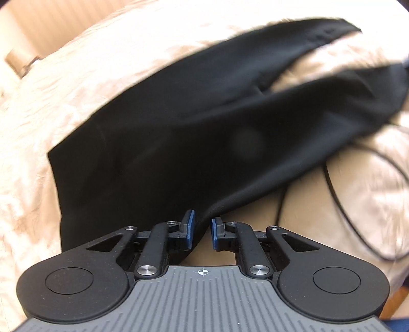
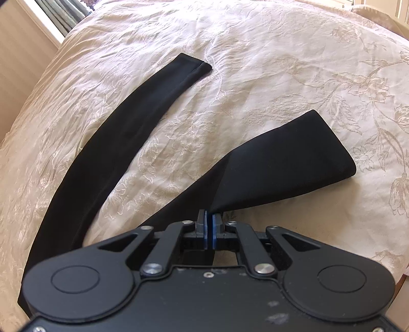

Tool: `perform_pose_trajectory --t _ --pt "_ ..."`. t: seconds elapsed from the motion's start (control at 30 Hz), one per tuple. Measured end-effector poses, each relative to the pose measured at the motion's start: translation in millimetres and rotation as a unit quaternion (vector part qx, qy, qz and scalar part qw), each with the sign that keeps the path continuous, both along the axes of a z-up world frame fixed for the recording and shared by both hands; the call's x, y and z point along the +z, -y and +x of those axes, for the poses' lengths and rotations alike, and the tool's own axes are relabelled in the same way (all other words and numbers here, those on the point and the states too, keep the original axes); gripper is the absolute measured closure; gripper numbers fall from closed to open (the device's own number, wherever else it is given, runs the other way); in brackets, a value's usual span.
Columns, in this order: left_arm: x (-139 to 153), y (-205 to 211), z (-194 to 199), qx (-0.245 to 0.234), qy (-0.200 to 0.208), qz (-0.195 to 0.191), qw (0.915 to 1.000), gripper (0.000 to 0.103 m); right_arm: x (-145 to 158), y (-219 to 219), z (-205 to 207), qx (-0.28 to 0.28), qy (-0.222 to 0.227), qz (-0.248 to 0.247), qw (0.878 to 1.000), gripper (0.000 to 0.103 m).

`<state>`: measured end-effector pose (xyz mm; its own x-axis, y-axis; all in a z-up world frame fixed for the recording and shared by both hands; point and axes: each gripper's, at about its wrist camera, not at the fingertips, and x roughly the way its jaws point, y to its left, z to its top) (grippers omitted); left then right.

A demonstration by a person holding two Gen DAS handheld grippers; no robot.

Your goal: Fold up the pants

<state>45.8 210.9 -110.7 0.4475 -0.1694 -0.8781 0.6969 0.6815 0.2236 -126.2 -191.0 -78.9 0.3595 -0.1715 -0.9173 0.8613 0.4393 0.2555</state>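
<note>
Black pants [image 1: 179,127] lie spread on a cream bedspread [image 1: 76,76], the two legs running away to the upper right. My left gripper [image 1: 203,224] is at the near edge of the pants. Its blue pads [image 1: 190,224] stand a narrow gap apart, the cloth's edge runs in between them, and bedspread shows through the gap. In the right wrist view one leg [image 2: 122,132] curves off to the upper left. The other leg [image 2: 281,158] is doubled over, and my right gripper [image 2: 209,217] is shut on its cloth at the fold.
A thin black cable [image 1: 332,178] loops over the bedspread to the right of the pants. The bedspread [image 2: 281,63] with a flower pattern fills the right wrist view. A window with curtains [image 2: 64,15] is at the far left, beyond the bed's edge.
</note>
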Motion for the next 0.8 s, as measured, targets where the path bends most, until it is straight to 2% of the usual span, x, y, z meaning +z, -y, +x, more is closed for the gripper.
perform_pose_trajectory --t 0.13,0.33,0.57,0.8 --pt "25 5 30 0.048 -0.009 -0.034 0.9982 0.090 2 11 11 0.005 0.015 0.006 1.000 0.097" --pt "48 25 71 0.101 -0.002 -0.045 0.9939 0.090 11 35 39 0.023 0.046 0.007 0.999 0.097" --pt "52 47 114 0.133 0.019 -0.030 0.9905 0.090 7 73 83 0.038 0.064 0.011 0.997 0.097" --pt "48 74 151 0.148 0.031 -0.011 0.9884 0.090 -2 91 135 0.062 0.071 0.012 0.996 0.097"
